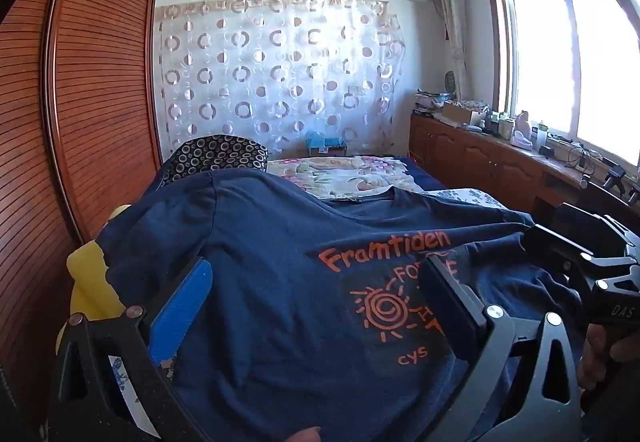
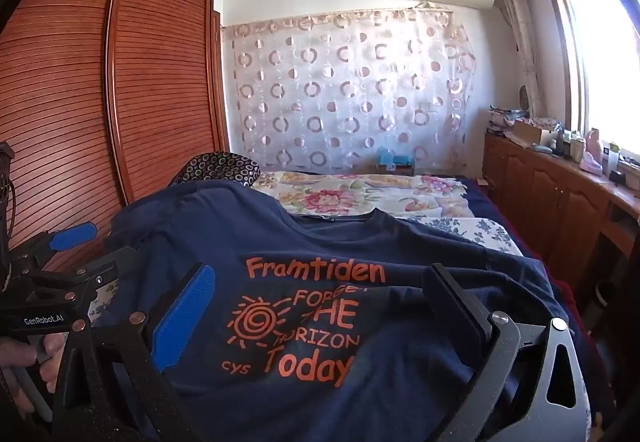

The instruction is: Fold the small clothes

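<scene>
Right now you have one navy cotton T-shirt with orange lettering [image 2: 320,322] spread print-up across the near end of the bed with the floral cover [image 2: 360,190], collar pointing away from you, presumably so both sleeves and the hem are within reach for a first fold. Your left gripper [image 1: 316,302] hovers low over the shirt's left half with its jaws spread wide and nothing between them; your right gripper [image 2: 320,306] does likewise over the print, equally wide and empty. Judging by that, folding has not yet begun. Count one shirt, two grippers, each with one blue-padded finger [image 2: 182,318] and one black finger. A yellow object [image 1: 86,274] peeks from under the shirt's left edge; what it is stays unclear.
</scene>
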Demonstrator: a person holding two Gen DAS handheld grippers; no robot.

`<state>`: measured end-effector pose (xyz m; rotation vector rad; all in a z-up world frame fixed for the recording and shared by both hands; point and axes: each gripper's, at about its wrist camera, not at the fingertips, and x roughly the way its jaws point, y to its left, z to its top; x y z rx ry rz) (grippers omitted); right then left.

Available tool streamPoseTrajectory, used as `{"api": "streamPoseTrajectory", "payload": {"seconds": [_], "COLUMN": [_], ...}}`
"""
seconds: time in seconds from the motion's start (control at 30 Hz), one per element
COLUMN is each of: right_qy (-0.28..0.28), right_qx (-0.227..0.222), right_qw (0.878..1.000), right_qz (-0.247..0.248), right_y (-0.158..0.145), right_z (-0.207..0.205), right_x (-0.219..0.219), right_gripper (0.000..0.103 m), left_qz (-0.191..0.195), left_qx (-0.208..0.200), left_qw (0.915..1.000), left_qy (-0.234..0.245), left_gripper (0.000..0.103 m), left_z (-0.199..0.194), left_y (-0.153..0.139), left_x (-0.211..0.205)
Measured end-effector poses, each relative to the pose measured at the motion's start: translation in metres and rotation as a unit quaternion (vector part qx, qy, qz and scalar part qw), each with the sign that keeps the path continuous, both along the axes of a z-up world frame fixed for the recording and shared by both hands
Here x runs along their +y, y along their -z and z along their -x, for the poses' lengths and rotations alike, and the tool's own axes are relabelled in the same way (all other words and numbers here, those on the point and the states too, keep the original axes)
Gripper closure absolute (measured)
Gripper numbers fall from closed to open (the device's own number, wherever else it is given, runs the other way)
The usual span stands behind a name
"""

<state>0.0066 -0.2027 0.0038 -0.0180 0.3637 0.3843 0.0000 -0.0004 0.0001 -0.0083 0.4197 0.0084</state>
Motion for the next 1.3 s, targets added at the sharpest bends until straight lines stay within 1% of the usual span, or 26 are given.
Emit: {"api": "streamPoseTrajectory", "payload": {"seconds": [0.2, 0.23, 0.33, 1.3], "right_qy": [0.002, 0.002, 0.004, 0.005], "right_qx": [0.003, 0.003, 0.002, 0.003], "right_qw": [1.0, 1.0, 1.0, 1.0], "right_qz": [-0.001, -0.001, -0.001, -0.004], "right_y": [-0.0014, -0.0018, -0.0002, -0.0012], "right_z": [0.0001, 0.0002, 0.0005, 0.0009], "right_x": [-0.0005, -0.0008, -0.0005, -0.0006], "right_gripper": [0.0, 0.0, 0.0, 0.0], "left_qz": [-0.01, 0.001, 0.004, 0.005], "left_qx": [-0.005, -0.006, -0.006, -0.005], "left_qw": [0.9999, 1.0, 1.0, 1.0], "left_qy": [0.002, 0.001, 0.002, 0.002], "left_gripper": [0.0, 0.0, 0.0, 0.0], "left_z": [-0.002, 0.0031, 0.002, 0.0002], "left_y": [-0.0011, -0.0015, 0.0003, 0.0004], "left_x": [-0.001, -0.0013, 0.0028, 0.006]}}
